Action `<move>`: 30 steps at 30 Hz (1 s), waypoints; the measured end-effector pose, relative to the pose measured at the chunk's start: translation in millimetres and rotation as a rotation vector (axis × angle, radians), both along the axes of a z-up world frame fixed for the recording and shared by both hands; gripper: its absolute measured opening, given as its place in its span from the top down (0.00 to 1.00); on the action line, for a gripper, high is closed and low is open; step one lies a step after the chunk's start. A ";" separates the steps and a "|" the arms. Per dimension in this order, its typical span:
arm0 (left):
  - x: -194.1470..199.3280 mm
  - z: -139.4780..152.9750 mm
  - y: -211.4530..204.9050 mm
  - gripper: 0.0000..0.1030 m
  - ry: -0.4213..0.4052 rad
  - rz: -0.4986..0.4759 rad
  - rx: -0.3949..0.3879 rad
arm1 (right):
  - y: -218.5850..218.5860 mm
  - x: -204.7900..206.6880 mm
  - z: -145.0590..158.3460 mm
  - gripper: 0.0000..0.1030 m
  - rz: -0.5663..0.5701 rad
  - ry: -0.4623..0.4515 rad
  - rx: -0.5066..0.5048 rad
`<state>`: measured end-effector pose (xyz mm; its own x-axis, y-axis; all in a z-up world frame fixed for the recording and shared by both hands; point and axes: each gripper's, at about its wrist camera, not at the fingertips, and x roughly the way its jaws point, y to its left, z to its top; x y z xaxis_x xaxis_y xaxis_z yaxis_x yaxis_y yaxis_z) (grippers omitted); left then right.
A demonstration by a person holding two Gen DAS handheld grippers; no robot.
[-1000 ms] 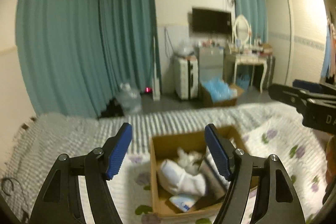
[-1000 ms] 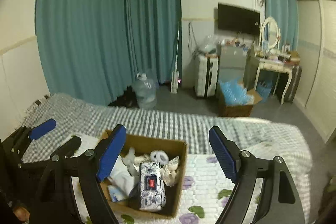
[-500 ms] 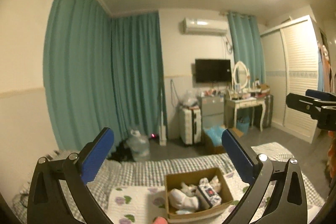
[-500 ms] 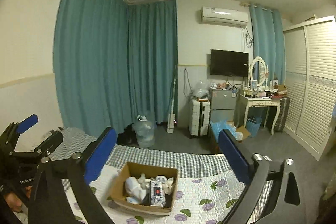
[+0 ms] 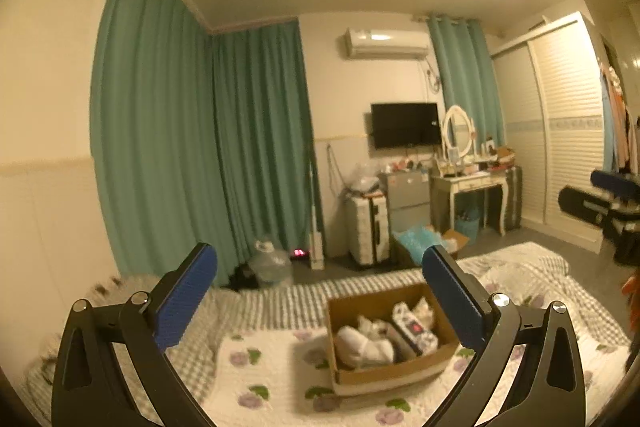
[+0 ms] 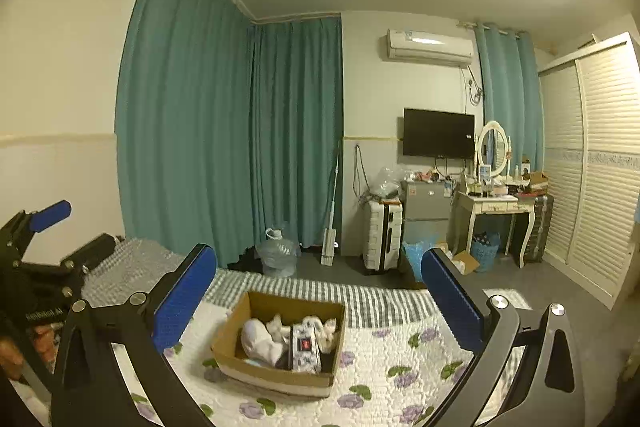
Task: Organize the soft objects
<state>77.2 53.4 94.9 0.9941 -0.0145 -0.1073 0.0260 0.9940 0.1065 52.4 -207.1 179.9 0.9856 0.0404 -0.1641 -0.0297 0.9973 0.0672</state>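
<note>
above the bed [image 6: 400, 359], both the left gripper [image 5: 320, 301] and right gripper [image 6: 320, 301] hang with jaws spread, holding nothing. the cardboard box [image 6: 256, 373] holds soft items.

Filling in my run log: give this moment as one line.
left gripper open, empty | right gripper open, empty | cardboard box on bed, holds soft items | both grippers above bed

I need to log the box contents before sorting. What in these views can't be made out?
- Items in the cardboard box: blurred and small in both views; only white soft shapes and a patterned pack show.
- Box's far-right corner: left view, hidden behind the left tongs' finger.
- Vanity clutter: too small.
</note>
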 end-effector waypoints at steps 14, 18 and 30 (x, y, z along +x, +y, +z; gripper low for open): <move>25.0 -107.5 0.8 0.00 0.080 0.064 -0.019 | 7.1 52.3 -152.7 0.00 0.035 0.085 0.062; 29.4 -117.2 -1.1 0.00 0.129 0.047 -0.034 | 11.3 52.5 -173.5 0.00 0.037 0.102 0.071; 34.2 -124.9 6.1 0.00 0.202 0.034 -0.085 | 10.7 58.3 -184.6 0.00 0.013 0.142 0.090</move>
<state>111.4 59.5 -30.0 0.9527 0.0013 -0.3039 0.0046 0.9998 0.0188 110.7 -196.4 -4.8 0.9520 0.0737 -0.2972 -0.0261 0.9866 0.1609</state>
